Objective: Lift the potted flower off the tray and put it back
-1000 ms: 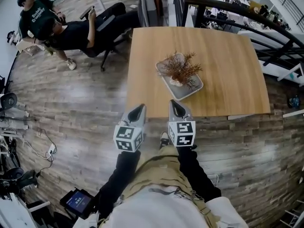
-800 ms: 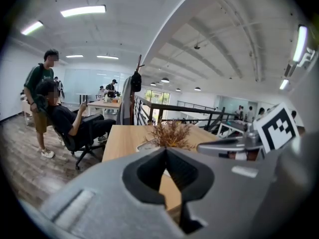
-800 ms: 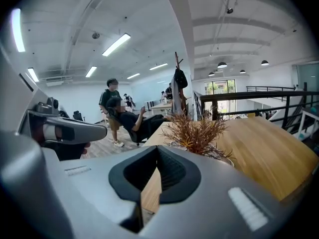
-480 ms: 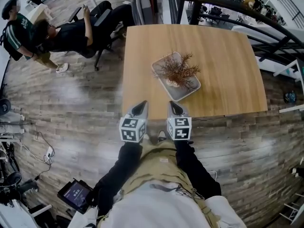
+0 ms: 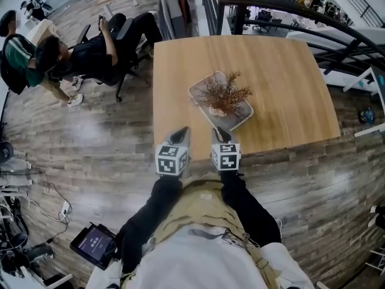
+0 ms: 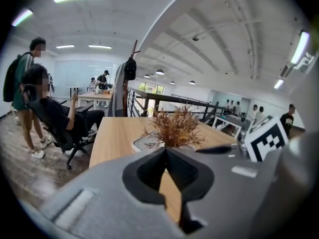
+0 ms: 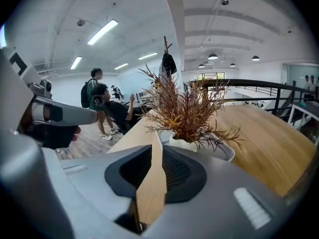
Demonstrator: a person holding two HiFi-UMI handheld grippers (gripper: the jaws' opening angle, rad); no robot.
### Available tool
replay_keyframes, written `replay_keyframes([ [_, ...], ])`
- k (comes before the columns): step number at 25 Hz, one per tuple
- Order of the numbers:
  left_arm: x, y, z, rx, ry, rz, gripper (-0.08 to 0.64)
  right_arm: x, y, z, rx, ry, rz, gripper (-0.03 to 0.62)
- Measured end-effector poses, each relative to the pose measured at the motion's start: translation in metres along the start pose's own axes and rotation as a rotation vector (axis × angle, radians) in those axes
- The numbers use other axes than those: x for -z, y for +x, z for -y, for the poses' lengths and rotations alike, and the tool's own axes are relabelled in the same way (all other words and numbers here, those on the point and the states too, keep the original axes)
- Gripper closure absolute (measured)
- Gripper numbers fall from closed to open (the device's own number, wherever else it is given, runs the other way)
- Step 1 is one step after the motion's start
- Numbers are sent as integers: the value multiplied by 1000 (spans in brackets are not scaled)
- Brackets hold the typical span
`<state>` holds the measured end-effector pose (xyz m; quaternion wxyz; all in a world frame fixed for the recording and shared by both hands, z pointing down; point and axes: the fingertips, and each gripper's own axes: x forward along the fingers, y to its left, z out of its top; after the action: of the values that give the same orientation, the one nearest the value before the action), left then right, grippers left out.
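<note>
Right gripper (image 5: 220, 132) nearer tray (image 5: 241, 117), person (image 5: 78, 56) aside

Bare tabletop (image 5: 289, 89) all around the tray (image 5: 197, 96)

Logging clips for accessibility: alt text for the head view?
A person holds two grippers at the near edge of a table, short of a potted flower on a tray; the left gripper is shut, the right gripper has its jaws opening, empty. Other people are at upper left.
</note>
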<state>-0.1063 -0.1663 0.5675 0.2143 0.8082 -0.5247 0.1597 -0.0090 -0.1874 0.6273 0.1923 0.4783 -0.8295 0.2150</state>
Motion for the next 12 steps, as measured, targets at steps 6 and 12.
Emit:
replay_keyframes([
  [6,17,24,-10,18,51,0,558,23,42,28,69,44,4,419],
  [12,34,43,-32,12,60,-4,558,38,85,52,141,79,-2,320],
])
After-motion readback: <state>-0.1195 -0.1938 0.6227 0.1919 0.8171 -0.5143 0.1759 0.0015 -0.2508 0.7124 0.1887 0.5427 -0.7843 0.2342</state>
